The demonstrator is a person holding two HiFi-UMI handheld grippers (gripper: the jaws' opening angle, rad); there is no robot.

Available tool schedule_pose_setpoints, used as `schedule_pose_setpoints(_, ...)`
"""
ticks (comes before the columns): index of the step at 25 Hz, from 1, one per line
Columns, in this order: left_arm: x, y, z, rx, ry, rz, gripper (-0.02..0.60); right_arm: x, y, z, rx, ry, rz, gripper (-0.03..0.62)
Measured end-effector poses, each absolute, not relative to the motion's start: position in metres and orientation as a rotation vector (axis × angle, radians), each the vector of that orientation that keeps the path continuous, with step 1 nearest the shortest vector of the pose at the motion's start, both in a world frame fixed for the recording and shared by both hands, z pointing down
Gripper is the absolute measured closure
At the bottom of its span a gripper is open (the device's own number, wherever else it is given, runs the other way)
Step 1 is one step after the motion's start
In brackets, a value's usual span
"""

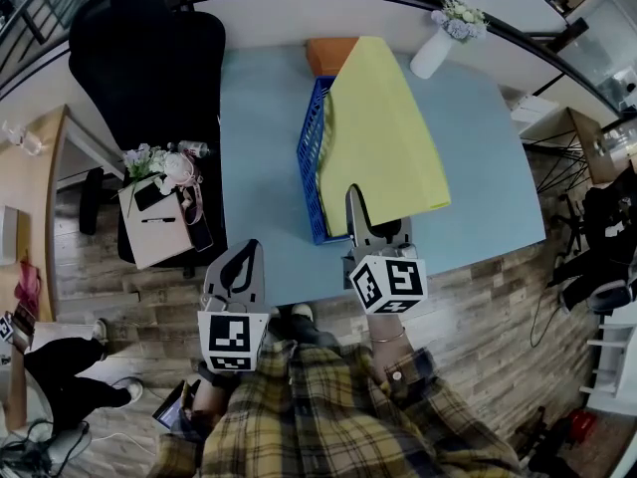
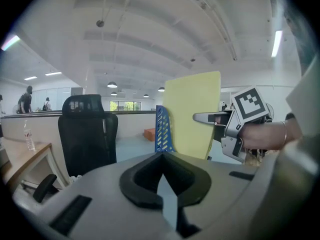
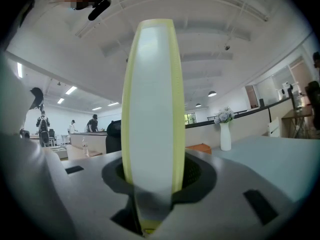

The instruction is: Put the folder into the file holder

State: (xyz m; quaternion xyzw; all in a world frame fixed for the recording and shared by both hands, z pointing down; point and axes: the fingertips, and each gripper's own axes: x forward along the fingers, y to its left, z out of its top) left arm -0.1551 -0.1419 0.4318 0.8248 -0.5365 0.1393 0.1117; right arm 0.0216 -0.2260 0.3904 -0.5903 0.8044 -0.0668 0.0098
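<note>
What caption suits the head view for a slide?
Right gripper holds a yellow folder upright at the blue file holder on the table; left gripper hangs empty nearby.

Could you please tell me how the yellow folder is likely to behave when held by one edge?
The yellow folder is probably stiff: gripped at one edge by the right gripper, it stands flat without drooping. It looks thin, so likely light. Its covers bow apart above the jaws, so it may spring open.
</note>
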Motion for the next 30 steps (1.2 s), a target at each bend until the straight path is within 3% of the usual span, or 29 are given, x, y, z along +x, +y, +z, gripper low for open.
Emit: schedule_pose_setpoints(30, -0.169, -0.147, 0.441, 2.383, -1.607, 0.427, 0.589, -0.005, -0.23, 0.473, -1.942, 2.716, -0.315, 0.425)
